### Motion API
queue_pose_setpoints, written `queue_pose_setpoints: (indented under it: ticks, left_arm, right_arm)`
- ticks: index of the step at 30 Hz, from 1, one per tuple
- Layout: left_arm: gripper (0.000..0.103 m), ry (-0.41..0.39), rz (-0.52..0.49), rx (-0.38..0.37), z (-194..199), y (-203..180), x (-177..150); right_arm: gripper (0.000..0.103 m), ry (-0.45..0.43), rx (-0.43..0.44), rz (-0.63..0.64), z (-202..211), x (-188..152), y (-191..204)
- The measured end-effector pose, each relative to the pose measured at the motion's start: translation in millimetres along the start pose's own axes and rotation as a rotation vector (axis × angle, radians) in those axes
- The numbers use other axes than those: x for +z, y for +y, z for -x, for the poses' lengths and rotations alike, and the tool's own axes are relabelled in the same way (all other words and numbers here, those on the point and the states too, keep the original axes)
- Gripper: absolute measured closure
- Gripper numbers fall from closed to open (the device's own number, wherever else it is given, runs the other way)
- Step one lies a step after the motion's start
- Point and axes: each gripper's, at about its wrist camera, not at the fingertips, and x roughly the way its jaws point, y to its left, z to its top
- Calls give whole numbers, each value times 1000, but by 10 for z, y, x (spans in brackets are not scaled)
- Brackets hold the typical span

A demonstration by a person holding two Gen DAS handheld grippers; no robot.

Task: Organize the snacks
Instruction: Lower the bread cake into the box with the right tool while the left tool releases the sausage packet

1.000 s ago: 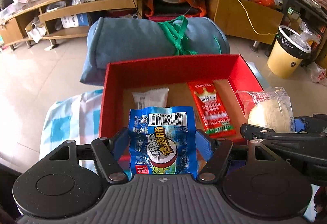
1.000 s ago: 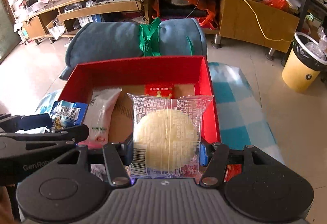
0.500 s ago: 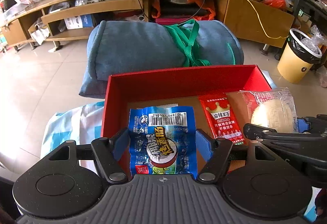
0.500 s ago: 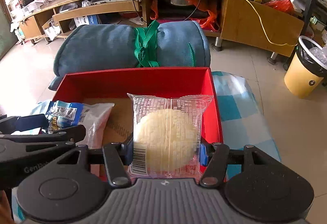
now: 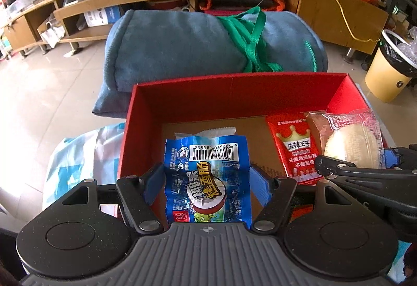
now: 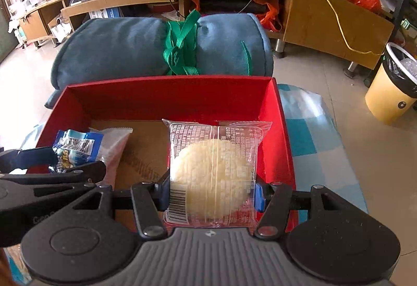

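Note:
My left gripper (image 5: 207, 181) is shut on a blue sausage packet (image 5: 207, 176), held over the near left part of the red box (image 5: 234, 87). My right gripper (image 6: 211, 189) is shut on a clear-wrapped round rice cake (image 6: 212, 174), held over the box's right side (image 6: 281, 129). On the cardboard floor of the box lie a red spicy-strip packet (image 5: 297, 150) and a white packet (image 5: 206, 132), partly hidden behind the blue one. In the right wrist view the white packet (image 6: 114, 147) lies at the left, next to the left gripper's blue packet (image 6: 74, 147).
A rolled blue blanket (image 5: 208, 48) tied with green strap lies just behind the box. The box rests on a blue-and-white checked cloth (image 6: 307, 129). A yellow waste bin (image 6: 391, 87) stands on the tiled floor at the right. A wooden TV cabinet (image 5: 338, 12) lines the back.
Both grippers have moved forward and down over the box with their packets still held. The box and blanket now sit lower and closer in both views.

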Motion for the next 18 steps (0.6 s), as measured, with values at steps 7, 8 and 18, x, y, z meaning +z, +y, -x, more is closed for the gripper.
queue_pose_setpoints:
  ticks: [7,8,18]
  left_arm:
    - [27,26,-3,16,-96,-13,-38]
    - [27,30,-6,19,-108,-16,-48]
    - [27,50,-3,26,-165,-24,-72]
  right_arm:
    - [51,24,-3,14,-119,-30,23]
    - [51,27,-5,16,-135,-37,28]
    - [50,33,-26,26,-174,-47,21]
